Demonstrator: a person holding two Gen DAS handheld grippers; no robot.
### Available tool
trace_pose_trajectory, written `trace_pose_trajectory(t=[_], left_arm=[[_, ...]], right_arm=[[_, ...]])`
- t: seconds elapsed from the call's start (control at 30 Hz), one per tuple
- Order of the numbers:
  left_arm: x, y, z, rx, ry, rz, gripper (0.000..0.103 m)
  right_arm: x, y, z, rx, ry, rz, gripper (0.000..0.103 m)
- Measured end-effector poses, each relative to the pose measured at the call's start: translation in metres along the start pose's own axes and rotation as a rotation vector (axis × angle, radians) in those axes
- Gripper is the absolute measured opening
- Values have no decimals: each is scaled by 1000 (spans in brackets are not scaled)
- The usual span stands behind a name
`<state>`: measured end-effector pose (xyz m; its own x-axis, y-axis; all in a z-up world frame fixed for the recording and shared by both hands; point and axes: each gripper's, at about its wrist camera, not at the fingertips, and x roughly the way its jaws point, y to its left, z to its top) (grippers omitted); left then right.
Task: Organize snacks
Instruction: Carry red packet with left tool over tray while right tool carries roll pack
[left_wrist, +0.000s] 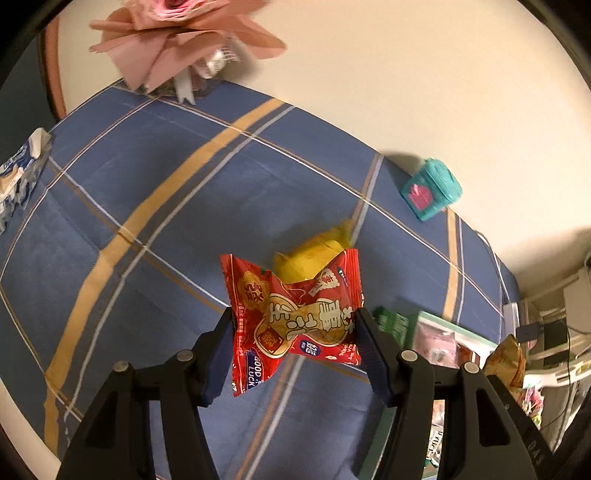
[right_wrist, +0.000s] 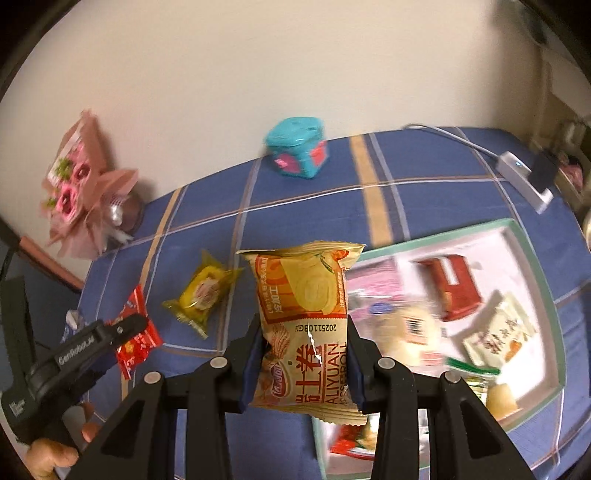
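several snacks already lie in the tray (right_wrist: 535, 251); the left gripper (left_wrist: 295, 325) pinches a red packet (left_wrist: 291, 317), the right gripper (right_wrist: 304, 354) an orange packet (right_wrist: 306, 325), and a yellow snack (right_wrist: 203, 295) waits on the counter (right_wrist: 424, 192).

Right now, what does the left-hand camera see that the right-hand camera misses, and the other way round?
Only the left view shows a blue-and-white packet at the cloth's far left edge. Only the right view shows the tray's full contents, including a red box, plus a white charger. Both show the red snack in the left gripper, the yellow snack, teal box and pink bouquet.
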<state>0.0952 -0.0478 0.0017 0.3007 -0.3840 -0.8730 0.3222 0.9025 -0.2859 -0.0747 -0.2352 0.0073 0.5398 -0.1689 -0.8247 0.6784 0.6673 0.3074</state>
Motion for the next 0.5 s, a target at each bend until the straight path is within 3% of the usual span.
trace_pose_trajectory(t=[0.5], left_arm=[[43,-103,-58,239,109,-1,64]], right_arm=[[-8,-105,7,207,42,-94,41]])
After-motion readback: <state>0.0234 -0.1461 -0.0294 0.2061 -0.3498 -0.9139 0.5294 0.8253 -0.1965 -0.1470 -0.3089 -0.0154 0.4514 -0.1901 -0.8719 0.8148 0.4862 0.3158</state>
